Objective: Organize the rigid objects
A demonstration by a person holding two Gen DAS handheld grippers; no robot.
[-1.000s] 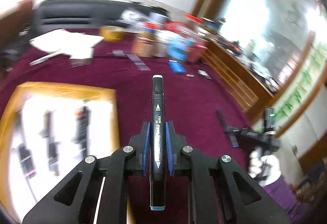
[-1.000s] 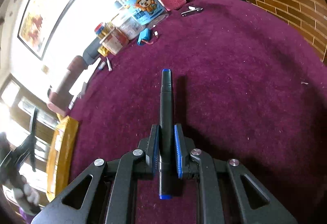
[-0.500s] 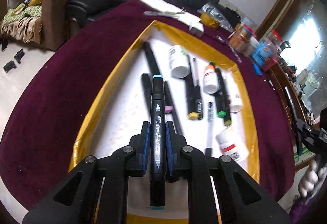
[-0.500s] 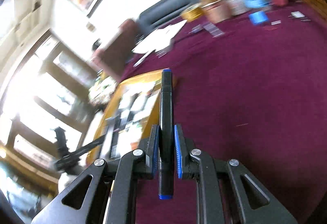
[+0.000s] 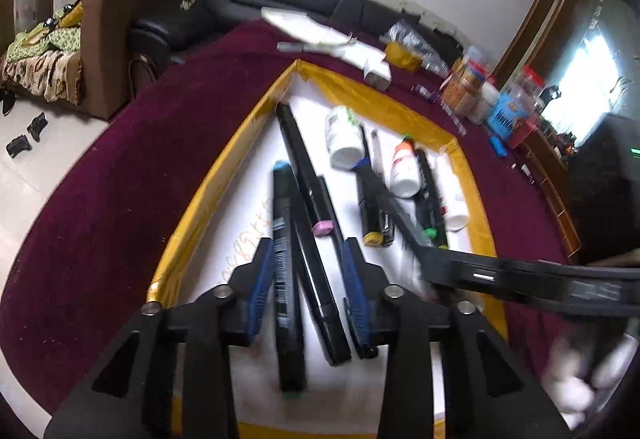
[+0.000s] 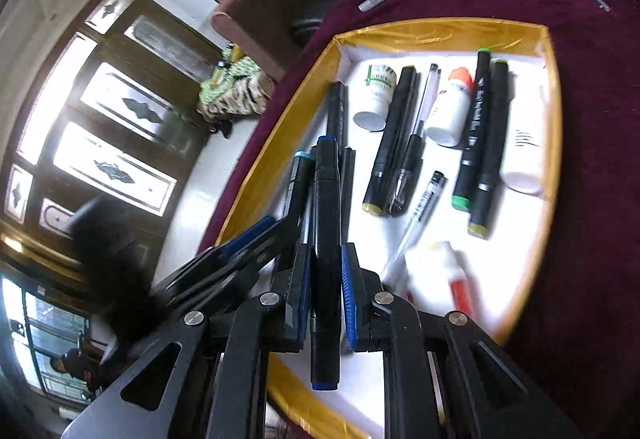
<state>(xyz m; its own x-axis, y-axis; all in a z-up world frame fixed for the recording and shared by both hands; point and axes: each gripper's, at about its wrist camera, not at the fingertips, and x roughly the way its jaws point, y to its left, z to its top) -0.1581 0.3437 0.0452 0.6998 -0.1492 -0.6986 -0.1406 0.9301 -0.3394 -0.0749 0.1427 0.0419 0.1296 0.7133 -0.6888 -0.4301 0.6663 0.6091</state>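
A yellow-rimmed white tray (image 5: 224, 175) (image 6: 288, 119) on the maroon table holds several black markers, pens and white bottles. My left gripper (image 5: 306, 291) is open above the tray's near left part. The teal-capped black marker (image 5: 285, 279) lies loose between its fingers, next to another black marker (image 5: 320, 299). My right gripper (image 6: 326, 293) is shut on a blue-capped black marker (image 6: 326, 239) and holds it over the tray's left side. It reaches in from the right in the left wrist view (image 5: 520, 279).
White bottles (image 6: 376, 95) (image 6: 448, 111) (image 6: 524, 155) lie among markers in the tray. Papers (image 5: 320, 35), a box (image 5: 378, 73) and jars (image 5: 480, 99) stand at the table's far edge. A brown armchair (image 5: 132, 19) and black sofa (image 5: 300, 3) lie beyond.
My left gripper has lowered to the tray and opened, letting the teal-capped marker go. My right gripper has swung over the tray with the blue-capped marker still held.
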